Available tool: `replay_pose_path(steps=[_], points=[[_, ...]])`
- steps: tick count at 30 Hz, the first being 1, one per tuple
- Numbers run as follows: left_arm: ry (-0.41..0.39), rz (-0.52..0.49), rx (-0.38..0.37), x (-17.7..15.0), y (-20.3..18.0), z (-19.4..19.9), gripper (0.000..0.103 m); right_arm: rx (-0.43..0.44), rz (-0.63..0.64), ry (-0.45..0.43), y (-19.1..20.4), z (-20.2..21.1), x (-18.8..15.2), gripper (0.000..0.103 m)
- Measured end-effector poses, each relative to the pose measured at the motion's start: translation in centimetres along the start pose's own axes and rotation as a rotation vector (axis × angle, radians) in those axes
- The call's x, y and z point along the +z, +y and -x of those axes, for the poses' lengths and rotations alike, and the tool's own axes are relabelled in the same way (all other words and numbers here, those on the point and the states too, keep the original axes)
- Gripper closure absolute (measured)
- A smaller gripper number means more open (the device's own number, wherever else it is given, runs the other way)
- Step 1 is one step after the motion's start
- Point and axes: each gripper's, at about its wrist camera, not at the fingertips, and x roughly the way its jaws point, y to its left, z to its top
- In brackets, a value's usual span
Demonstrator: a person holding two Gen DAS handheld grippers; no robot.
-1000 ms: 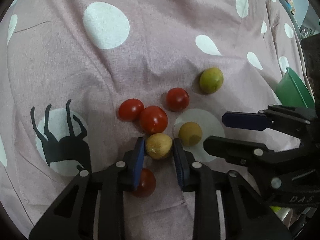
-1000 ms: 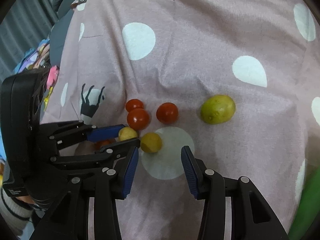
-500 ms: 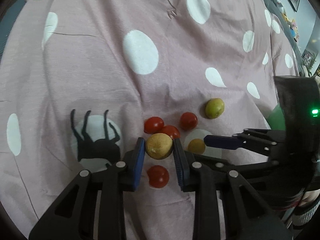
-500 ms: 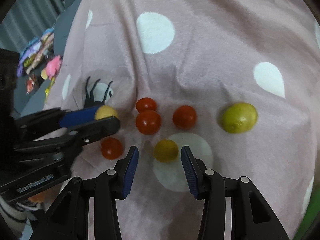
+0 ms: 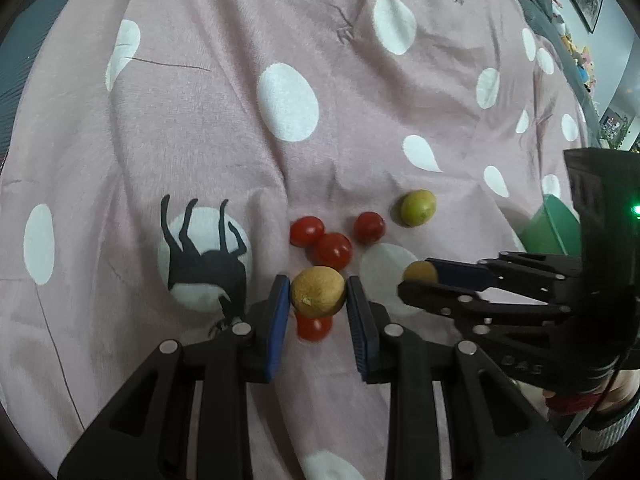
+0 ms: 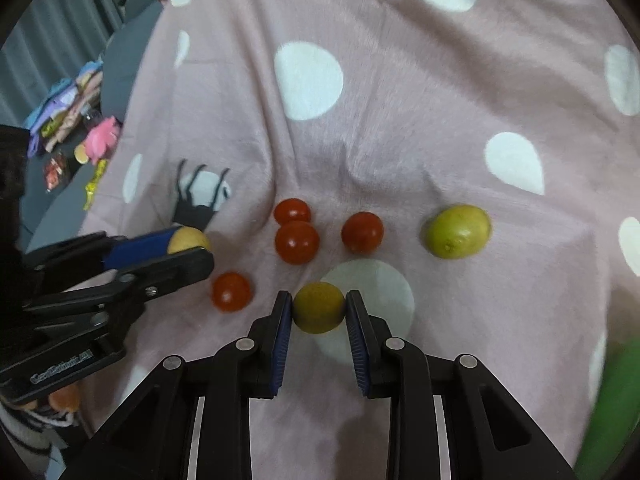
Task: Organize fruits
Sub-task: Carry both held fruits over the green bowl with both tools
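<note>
So my left gripper is clamped on a round tan-yellow fruit with a rough matte skin, blue pads pressed against both sides, held up off the pink cloth with white polka dots. Directly under it on the cloth sits a small red cherry tomato, partly hidden by the fruit.

My right gripper has its blue pads against a smooth yellow-orange round fruit, one on each side. It sits at the edge of a white dot on the cloth, and I honestly can't tell if it's lifted or resting there.

Three more red cherry tomatoes are out on the cloth just past the grippers: two touching each other and one a little off to the right. Further right, apart from the tomatoes, is a bigger yellow-green lemon-shaped fruit. There's a green plastic container at the right edge, behind my right gripper, and a black deer-ish silhouette print on the cloth to the left.
</note>
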Motion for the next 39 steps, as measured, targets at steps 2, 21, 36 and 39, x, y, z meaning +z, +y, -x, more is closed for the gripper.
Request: replay_pose_path(steps=[2, 21, 36, 39], points=[[0.000, 0.005, -0.006, -0.4, -0.3, 0.5, 0.075, 0.010, -0.009, -0.018, 0.1, 1.3, -0.9, 0.074], [-0.015, -0.028, 0.006, -5.7, -5.4, 6.7, 0.075, 0.036, -0.091, -0.107, 1.4, 9.1, -8.7, 0.074], [-0.028, -0.060, -0.002, -6.9, -7.7, 8.9, 0.075, 0.034, -0.087, -0.185, 2.6, 13.2, -10.8, 0.074], [-0.029, -0.070, 0.000, -6.9, -8.1, 9.1, 0.075, 0.035, -0.087, -0.195, 2.7, 13.6, -11.0, 0.074]])
